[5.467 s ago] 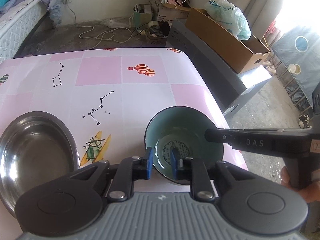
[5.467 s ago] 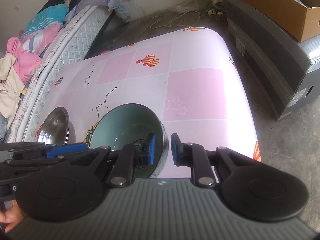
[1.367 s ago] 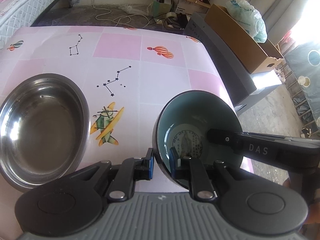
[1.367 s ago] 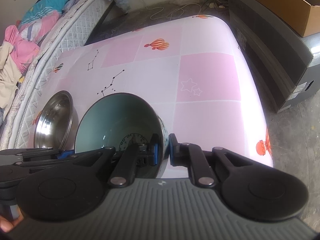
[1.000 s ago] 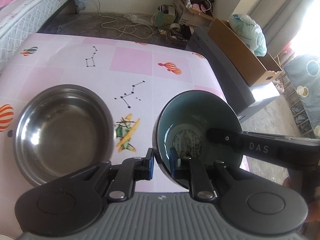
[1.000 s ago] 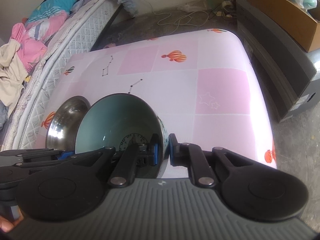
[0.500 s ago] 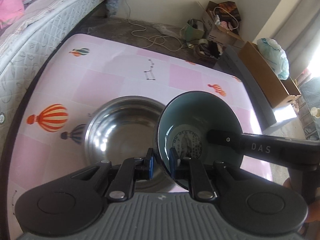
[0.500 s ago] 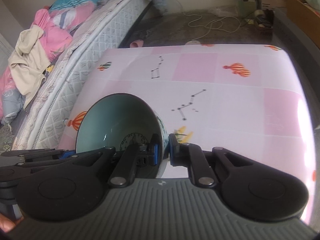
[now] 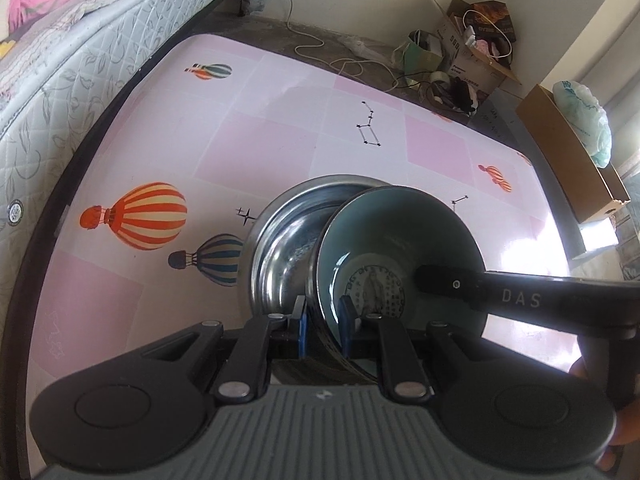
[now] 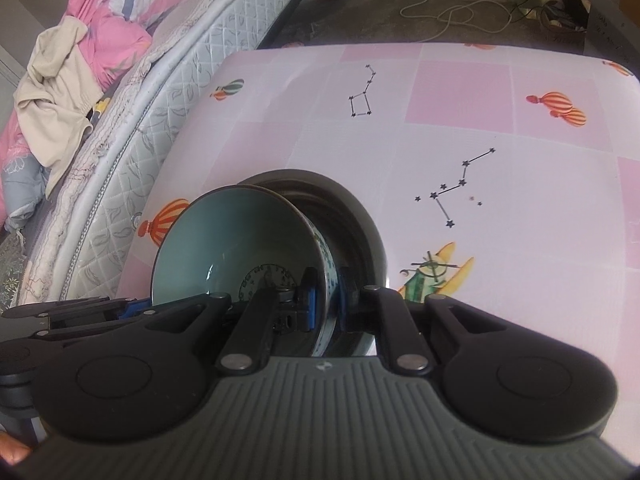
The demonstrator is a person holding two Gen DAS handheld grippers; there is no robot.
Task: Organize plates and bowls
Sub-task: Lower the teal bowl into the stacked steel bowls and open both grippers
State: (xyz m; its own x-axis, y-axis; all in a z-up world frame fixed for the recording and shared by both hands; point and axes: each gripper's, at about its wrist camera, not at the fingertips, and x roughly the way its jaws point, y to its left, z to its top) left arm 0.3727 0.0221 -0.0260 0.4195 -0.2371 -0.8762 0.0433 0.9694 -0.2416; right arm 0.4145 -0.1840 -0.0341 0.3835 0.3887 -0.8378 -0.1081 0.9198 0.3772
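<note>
Pinching opposite sides of the teal bowl's rim, the left hand-held gripper and right hand-held gripper hold it tilted over the steel bowl on the bench. Nesting seems underway; next, level and lower it. Contact underneath stays hidden.

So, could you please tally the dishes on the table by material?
Ceramic bowl, teal inside: 1
Steel bowl: 1
Total: 2
</note>
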